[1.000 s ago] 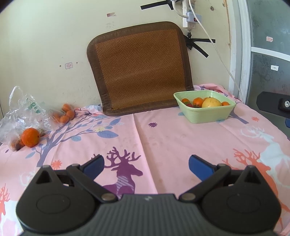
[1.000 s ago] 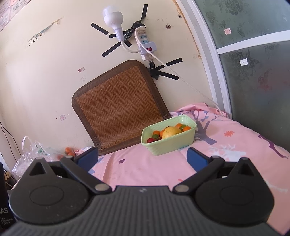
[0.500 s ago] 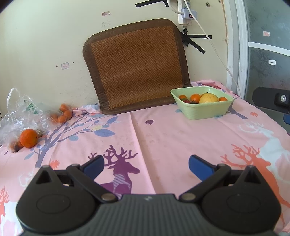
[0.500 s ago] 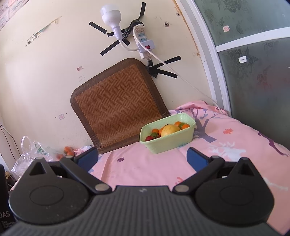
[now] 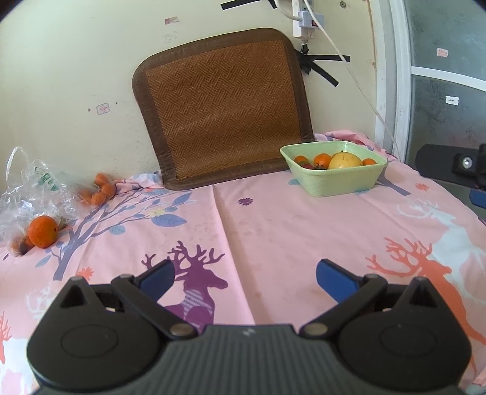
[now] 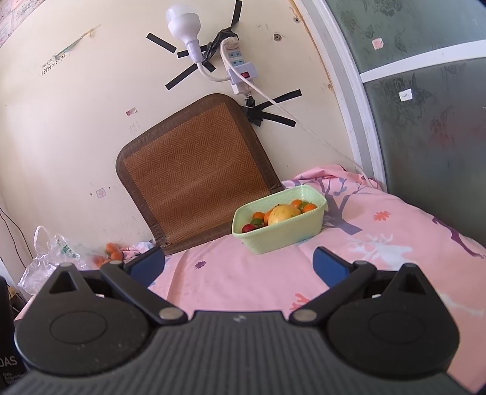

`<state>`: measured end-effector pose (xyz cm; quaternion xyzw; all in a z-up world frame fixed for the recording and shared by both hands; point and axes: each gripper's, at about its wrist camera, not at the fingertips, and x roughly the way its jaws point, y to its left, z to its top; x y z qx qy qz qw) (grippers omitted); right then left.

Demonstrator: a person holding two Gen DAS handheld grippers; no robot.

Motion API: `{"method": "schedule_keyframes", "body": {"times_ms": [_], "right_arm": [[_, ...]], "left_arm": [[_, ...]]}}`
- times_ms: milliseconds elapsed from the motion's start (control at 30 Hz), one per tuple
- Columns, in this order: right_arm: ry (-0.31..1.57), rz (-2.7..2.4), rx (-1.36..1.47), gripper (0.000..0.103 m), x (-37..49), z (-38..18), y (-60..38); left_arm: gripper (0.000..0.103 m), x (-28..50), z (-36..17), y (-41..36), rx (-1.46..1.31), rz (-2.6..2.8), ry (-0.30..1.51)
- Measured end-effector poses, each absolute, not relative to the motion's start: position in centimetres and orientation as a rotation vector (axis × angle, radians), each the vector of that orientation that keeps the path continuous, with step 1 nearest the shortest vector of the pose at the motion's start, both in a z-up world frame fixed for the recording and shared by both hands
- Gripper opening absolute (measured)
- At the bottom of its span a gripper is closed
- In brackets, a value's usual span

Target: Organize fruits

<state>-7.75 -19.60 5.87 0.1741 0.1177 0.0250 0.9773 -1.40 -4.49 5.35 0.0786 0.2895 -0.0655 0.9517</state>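
Note:
A pale green bowl point(image 5: 334, 179) point(image 6: 282, 234) stands at the back right of the pink cloth, holding a yellow fruit point(image 5: 346, 160) point(image 6: 284, 214), several small oranges and something red. An orange point(image 5: 42, 231) lies at the far left by a clear plastic bag point(image 5: 27, 194) point(image 6: 51, 258). Small orange fruits point(image 5: 100, 190) point(image 6: 111, 253) sit near the wall. My left gripper point(image 5: 244, 275) is open and empty above the deer print. My right gripper point(image 6: 238, 262) is open and empty too, well short of the bowl.
A brown woven mat point(image 5: 221, 109) point(image 6: 194, 176) leans on the wall behind the cloth. A power strip point(image 6: 240, 71) with cable and a bulb point(image 6: 183, 24) hang above. A glass door point(image 6: 425, 106) borders the right. The other gripper's body point(image 5: 452, 165) shows at the right edge.
The left wrist view has shifted slightly, so the bowl and mat sit a little lower and more left. The right view has tilted up a bit. Both grippers stay open.

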Motion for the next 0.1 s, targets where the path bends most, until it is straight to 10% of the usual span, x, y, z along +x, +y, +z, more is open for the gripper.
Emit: {"method": "schedule_keyframes", "body": {"times_ms": [100], "right_arm": [[0.238,0.048,0.347,0.103,-7.7,5.88,-19.52]], "left_arm": [[0.103,-1.49,5.4,-4.61,0.164,-0.143,0.58]]}}
